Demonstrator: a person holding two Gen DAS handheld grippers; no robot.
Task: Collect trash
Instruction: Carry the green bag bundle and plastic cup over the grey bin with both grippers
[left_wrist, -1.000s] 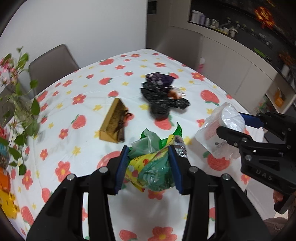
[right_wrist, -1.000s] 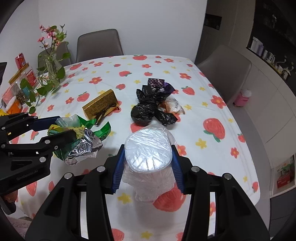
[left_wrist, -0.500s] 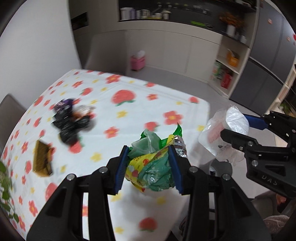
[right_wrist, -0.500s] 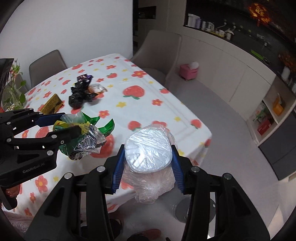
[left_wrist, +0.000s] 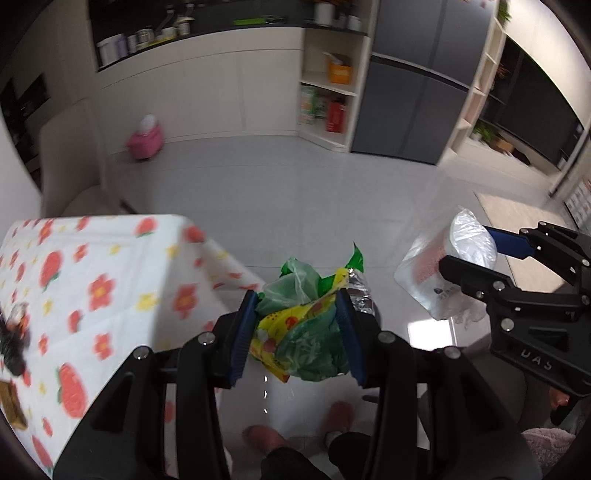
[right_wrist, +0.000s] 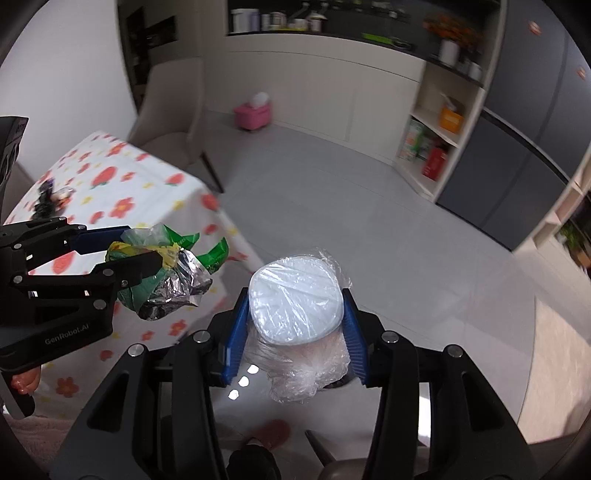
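The left tool (left_wrist: 299, 325) squeezes one bunch of wrappers (left_wrist: 306, 325) over the floor (left_wrist: 295, 192). The right tool (right_wrist: 293, 314) squeezes one plastic-wrapped cup (right_wrist: 295, 299). One table (left_wrist: 110, 266) holds one black trash pile (left_wrist: 13, 339).

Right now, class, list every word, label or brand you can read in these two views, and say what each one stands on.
"GenRobot.AI" – on the black body of the left gripper, in the right wrist view.
"UAS" is how the lettering reads on the body of the right gripper, in the left wrist view; probably only part of a word.
Print on the clear plastic bag: too small to read.
Labels on the shelf packages: blurred, unreadable.
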